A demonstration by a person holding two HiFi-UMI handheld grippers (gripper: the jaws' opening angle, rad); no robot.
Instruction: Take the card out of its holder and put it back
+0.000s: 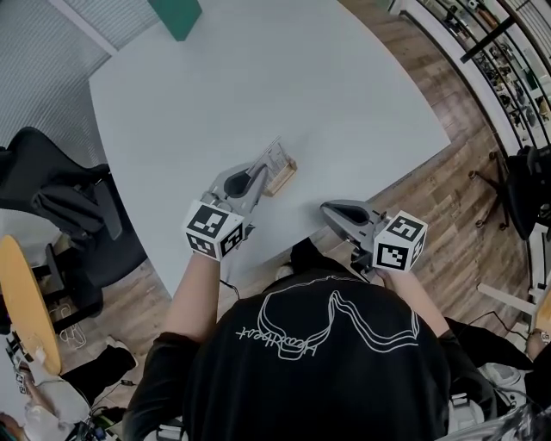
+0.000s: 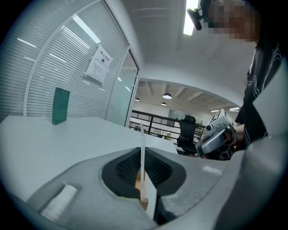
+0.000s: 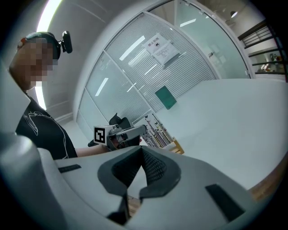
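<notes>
1. Currently, the left gripper [image 1: 260,176] points nearly level over the table [image 1: 344,103], forearm extended, its 2 jaws clamped on the card [image 2: 142,150].
2. Card stands upright, directly above the wooden holder [image 1: 285,178]; whether it sits in the slot cannot be determined.
3. Right gripper [image 1: 328,208] hovers at the table edge, jaws closed, nothing between them.

Counter [image 1: 344,103]: plain pale grey-white. Card [image 3: 155,130]: white, printed with fine multicoloured lines. Holder [image 1: 285,179]: light natural wood. Left claw [image 1: 269,166] and right claw [image 1: 330,209]: grey shells, black ribbed pads, black-and-white square markers on their cubes. Board [image 1: 176,15] at the counter's far edge: dark green. Floor [image 1: 448,189]: brown wood planks.
</notes>
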